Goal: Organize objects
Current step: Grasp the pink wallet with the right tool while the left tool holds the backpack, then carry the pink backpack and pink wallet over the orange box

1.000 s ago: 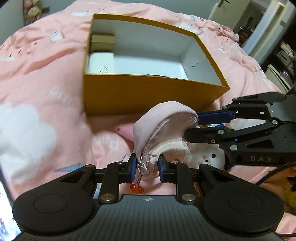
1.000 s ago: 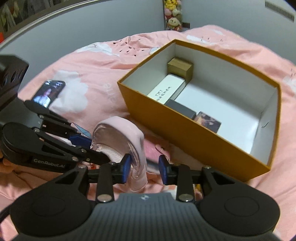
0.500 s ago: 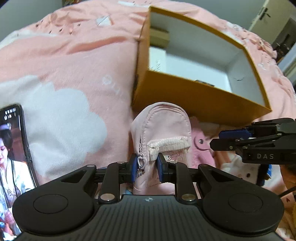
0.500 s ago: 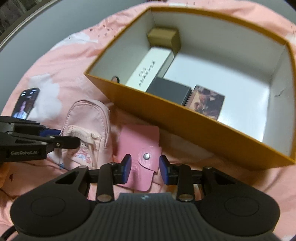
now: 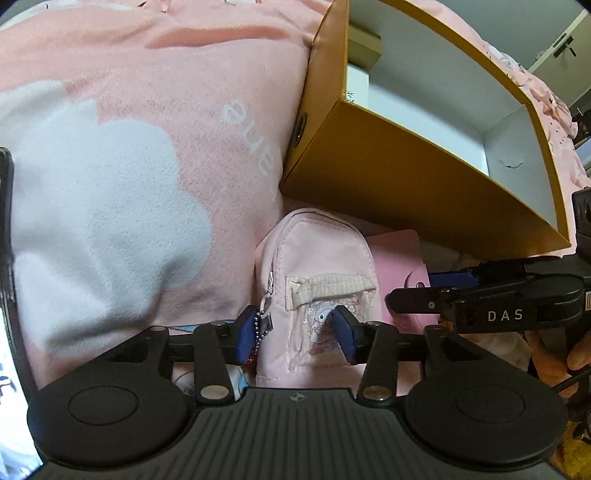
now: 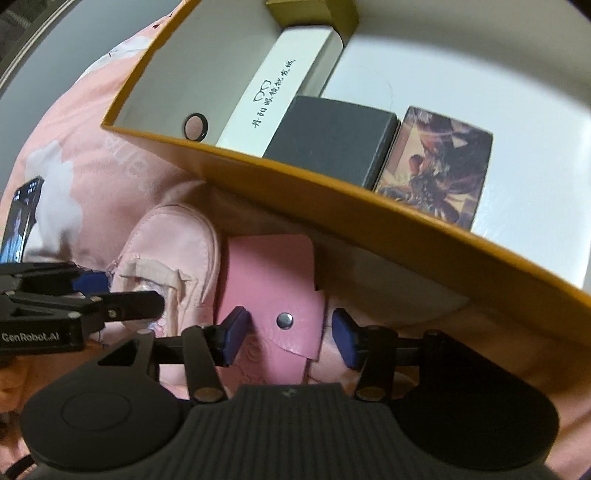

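Note:
A small pale pink backpack pouch (image 5: pixel 317 266) lies on the pink blanket in front of the orange box (image 5: pixel 406 173). My left gripper (image 5: pixel 295 334) is open, its fingers on either side of the pouch's lower end. The pouch also shows in the right wrist view (image 6: pixel 173 258). A pink snap wallet (image 6: pixel 273 295) lies beside it, right of the pouch. My right gripper (image 6: pixel 290 338) is open, its fingers on either side of the wallet's flap end. In the left view the wallet (image 5: pixel 397 251) is partly hidden behind the pouch.
The orange box (image 6: pixel 332 221) holds a white case (image 6: pixel 280 81), a black box (image 6: pixel 332 140), a picture card box (image 6: pixel 436 170) and a tan box (image 6: pixel 310 11). A lit phone (image 6: pixel 20 218) lies on the blanket at left. A plush toy sits low at right.
My left gripper has opened and let go of the pouch, which now lies flat. My right gripper has come down closer and opened wider around the pink wallet.

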A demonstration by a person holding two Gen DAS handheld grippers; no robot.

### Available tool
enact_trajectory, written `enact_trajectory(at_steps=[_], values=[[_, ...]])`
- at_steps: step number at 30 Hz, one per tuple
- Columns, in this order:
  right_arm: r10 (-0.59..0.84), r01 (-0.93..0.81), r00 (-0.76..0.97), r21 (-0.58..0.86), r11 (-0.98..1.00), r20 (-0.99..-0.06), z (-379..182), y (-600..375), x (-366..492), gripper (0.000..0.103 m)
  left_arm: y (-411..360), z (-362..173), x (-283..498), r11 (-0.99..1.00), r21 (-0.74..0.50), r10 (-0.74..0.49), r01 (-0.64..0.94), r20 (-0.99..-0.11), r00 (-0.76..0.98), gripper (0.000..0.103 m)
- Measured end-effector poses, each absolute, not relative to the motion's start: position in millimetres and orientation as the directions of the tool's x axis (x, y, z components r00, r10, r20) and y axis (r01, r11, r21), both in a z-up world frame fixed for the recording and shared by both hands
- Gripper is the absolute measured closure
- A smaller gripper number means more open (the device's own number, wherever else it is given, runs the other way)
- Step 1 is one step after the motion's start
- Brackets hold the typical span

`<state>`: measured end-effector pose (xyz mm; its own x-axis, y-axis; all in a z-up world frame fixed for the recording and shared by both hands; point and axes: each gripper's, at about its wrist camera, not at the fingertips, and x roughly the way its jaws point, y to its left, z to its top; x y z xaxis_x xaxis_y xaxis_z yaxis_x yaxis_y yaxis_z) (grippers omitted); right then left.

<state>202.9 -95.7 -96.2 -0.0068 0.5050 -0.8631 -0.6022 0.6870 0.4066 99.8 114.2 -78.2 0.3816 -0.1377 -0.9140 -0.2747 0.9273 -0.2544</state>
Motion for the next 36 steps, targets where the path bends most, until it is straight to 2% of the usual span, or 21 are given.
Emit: enact_trajectory(at_steps=[2,3,5,9,13,17,27,36], values=[[0.523,-0.586,-0.023,0.435,0.683,-0.852,-100,-96,205,0.049,115,-79,101,0.926,-0.257,-0.14,-0.277,-0.914,0.38,0.048],[0.531,-0.581,-0.029,0.447,0.68,-0.847,-102,-96,205,0.053,115,-79,101,0.925,-0.259,-0.142,-0.277,-0.914,0.38,0.049],[0.537,-0.581,-0.031,0.452,0.677,-0.843,-102,-97,204,0.054,114,-79,100,0.926,-0.263,-0.147,-0.271,-0.912,0.382,0.054],[0.543,-0.589,0.006,0.436,0.68,-0.84,-90,-102,196,0.07,113,-76,93,0.931,-0.25,-0.131,-0.265,-0.909,0.396,0.063],[0.538,-0.649,0.078,0.367,0.666,-0.839,-71,-106,176,0.07,113,-68,82,0.933,-0.257,-0.13,-0.251,-0.894,0.429,0.075],[0.516,-0.688,0.165,0.277,0.671,-0.84,-54,-113,151,0.071,109,-55,67,0.939,-0.266,-0.133,-0.219,-0.866,0.482,0.078],[0.528,-0.691,0.304,0.198,0.695,-0.793,7,-141,127,0.072,115,-3,40,0.93,-0.347,-0.209,-0.122,-0.77,0.603,0.08],[0.619,-0.652,0.391,0.27,0.709,-0.681,63,-168,143,0.072,114,43,73,0.926,-0.374,-0.244,-0.04,-0.677,0.695,0.08]])
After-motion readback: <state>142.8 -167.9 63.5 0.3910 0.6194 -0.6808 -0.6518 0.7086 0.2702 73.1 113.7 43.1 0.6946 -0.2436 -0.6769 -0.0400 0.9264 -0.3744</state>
